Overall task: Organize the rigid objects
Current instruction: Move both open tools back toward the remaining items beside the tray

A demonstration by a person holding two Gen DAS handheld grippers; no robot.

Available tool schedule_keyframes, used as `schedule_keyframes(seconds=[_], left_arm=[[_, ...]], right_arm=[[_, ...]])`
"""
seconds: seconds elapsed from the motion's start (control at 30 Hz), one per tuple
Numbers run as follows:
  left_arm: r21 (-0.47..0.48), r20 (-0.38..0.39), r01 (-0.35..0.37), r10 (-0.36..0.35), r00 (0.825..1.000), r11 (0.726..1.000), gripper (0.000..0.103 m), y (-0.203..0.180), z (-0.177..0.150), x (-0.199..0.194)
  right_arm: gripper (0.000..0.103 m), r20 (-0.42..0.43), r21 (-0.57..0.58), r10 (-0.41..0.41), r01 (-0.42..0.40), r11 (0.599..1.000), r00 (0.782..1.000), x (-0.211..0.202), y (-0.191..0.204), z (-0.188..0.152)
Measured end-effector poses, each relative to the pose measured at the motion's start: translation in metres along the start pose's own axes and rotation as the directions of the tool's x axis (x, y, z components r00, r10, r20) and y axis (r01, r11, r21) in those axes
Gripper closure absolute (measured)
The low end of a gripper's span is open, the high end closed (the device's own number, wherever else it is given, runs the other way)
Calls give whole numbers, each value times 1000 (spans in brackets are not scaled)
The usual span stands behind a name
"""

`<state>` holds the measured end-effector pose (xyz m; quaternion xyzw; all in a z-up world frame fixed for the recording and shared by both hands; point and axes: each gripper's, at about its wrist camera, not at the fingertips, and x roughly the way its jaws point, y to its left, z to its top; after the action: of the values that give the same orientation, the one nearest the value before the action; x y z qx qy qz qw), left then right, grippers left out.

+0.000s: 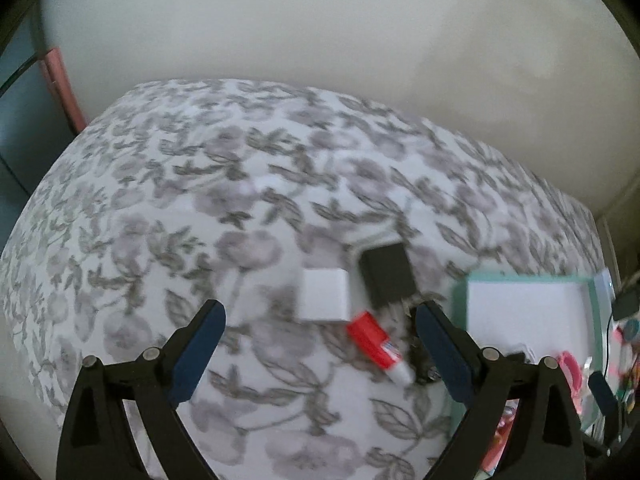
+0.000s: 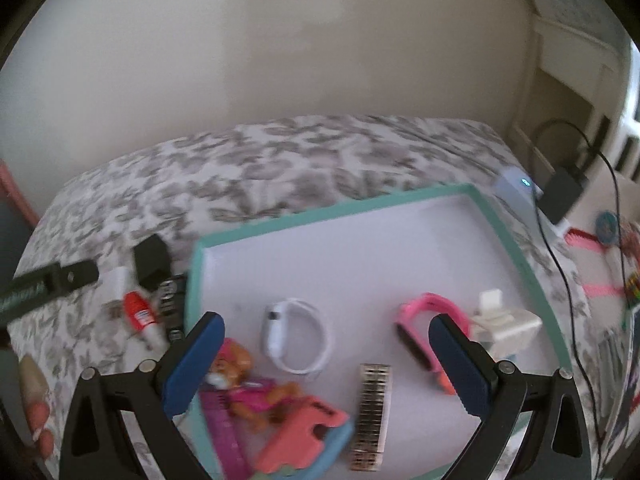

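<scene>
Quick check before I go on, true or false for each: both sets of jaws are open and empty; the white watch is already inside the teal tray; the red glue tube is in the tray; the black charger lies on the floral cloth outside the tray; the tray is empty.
1. Both the left gripper and the right gripper are open with nothing between the jaws. True.
2. The white watch lies inside the teal tray. True.
3. The red glue tube is in the tray. False: it lies on the floral cloth, left of the tray.
4. The black charger lies on the cloth outside the tray. True.
5. The tray is empty. False: it holds the white watch, a pink watch and other items.
</scene>
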<state>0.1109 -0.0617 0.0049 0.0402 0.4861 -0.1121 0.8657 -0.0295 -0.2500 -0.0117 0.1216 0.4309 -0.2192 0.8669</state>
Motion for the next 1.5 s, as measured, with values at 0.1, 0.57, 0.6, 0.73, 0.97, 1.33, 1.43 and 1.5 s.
schedule_keyframes(seconds=[0.1,0.57,0.6,0.73,0.97,1.33,1.43,1.5], left_arm=[[-20,26,-15,16,1000,1000,7,16,4,-4],[-75,-51,3,-7,999,997,7,40,4,21],[-73,-61,9,-14,998,997,7,38,4,24],[-65,-97,53,-59,994,997,7,28,-1,38],[-48,-144,85,-91,985,995,7,7,-12,64],[11,-214,71,-67,975,997,7,-18,-21,94],[57,-234,66,-51,971,996,7,-25,-25,98],[84,-242,55,-33,970,995,7,-27,-28,98]], right_arm=[[0,12,-21,44,-44,999,999,-1,14,0],[2,-33,-96,217,-219,971,976,16,70,5],[4,-44,-90,239,-242,966,970,20,73,5],[11,-76,-70,252,-257,964,965,31,78,5],[13,-79,-57,217,-222,973,973,40,72,7],[13,-76,-54,168,-173,983,983,39,53,5],[13,-72,-42,165,-168,985,984,38,48,5],[13,-71,-41,163,-166,985,984,38,46,5]])
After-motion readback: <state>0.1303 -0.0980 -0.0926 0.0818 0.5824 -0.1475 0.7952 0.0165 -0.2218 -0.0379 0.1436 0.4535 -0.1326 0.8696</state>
